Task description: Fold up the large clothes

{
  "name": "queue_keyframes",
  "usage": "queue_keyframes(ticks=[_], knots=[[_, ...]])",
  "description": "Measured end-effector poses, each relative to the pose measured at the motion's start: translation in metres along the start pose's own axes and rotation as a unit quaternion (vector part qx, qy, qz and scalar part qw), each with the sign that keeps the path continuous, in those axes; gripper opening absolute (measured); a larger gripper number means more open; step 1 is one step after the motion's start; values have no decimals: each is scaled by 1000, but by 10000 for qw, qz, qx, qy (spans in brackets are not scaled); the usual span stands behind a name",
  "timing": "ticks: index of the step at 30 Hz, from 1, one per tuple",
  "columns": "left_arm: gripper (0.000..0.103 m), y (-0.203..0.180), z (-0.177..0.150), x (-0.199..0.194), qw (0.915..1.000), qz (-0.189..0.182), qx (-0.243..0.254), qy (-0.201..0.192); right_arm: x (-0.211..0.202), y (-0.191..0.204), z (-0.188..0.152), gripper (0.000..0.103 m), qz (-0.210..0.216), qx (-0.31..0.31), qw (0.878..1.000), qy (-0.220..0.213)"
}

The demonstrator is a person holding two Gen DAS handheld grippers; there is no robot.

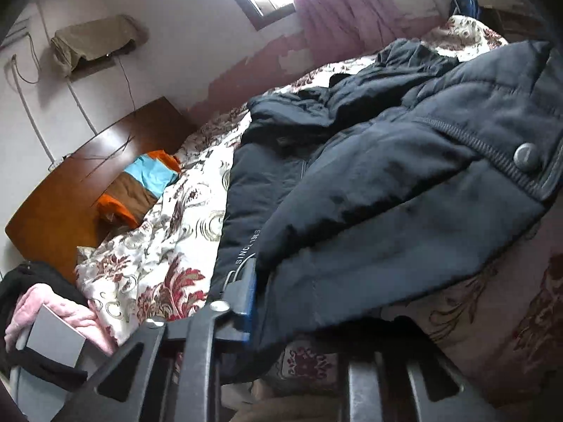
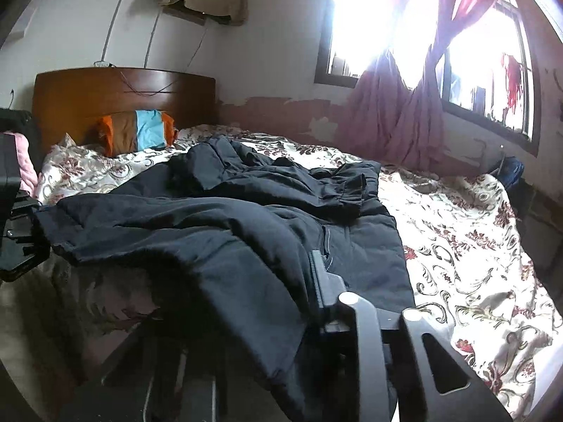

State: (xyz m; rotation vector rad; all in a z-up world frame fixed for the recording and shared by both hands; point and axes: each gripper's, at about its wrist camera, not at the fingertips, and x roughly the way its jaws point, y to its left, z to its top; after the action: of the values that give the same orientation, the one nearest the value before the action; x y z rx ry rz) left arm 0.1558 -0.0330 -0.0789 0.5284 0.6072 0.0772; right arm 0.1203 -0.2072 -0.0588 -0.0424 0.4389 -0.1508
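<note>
Both tools are black: the left gripper (image 1: 251, 281) has a blue pad, silver bolts and triangular cut-outs in its struts, and the right gripper (image 2: 322, 274) shows grey-lit struts with round silver pivots.

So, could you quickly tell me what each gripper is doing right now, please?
Left gripper: closed on the hem of the dark jacket.
Right gripper: closed on the same jacket's near edge.

Dark padded jacket (image 1: 387, 183) on floral bedspread (image 1: 158, 253)
</note>
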Motion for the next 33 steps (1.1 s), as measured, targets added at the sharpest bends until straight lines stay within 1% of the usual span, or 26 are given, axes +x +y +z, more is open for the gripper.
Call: queue_keyframes(ticks=[1, 3, 9, 13, 16, 20, 23, 25, 29, 31, 33], knots=[[13, 0, 1, -4, 10000, -31, -19, -55, -1, -1, 0, 14, 40, 30, 10000, -2], [12, 1, 3, -11, 9998, -80, -103, -162, -7, 0, -1, 11, 48, 35, 10000, -52], [10, 17, 8, -45, 9968, -134, -531, -578, -38, -6, 5, 11, 143, 63, 9987, -491], [9, 28, 5, -73, 9940, -88, -694, -837, -73, -3, 13, 10, 157, -87, 9965, -814], [9, 36, 1, -103, 9890, 9, -963, -1123, -102, 1, 20, 10, 208, -145, 9941, -1052], [8, 47, 1, -147, 9786, 113, -1354, -1546, -140, 2, 31, 10, 226, -207, 9899, -1381], [8, 55, 2, -176, 9723, 180, -1464, -1816, -165, -2, 42, 10, 320, -132, 9863, -1610], [8, 59, 5, -190, 9695, 219, -1492, -1934, -179, -5, 51, 10, 403, -74, 9836, -1757], [8, 71, 17, -206, 9642, 266, -1567, -2124, -183, -8, 68, 10, 420, -116, 9795, -1966], [8, 79, 26, -203, 9631, 221, -1630, -2130, -178, -6, 76, 10, 359, -208, 9784, -2023], [8, 85, 37, -195, 9636, 131, -1666, -2085, -164, -6, 84, 10, 299, -273, 9785, -2022]])
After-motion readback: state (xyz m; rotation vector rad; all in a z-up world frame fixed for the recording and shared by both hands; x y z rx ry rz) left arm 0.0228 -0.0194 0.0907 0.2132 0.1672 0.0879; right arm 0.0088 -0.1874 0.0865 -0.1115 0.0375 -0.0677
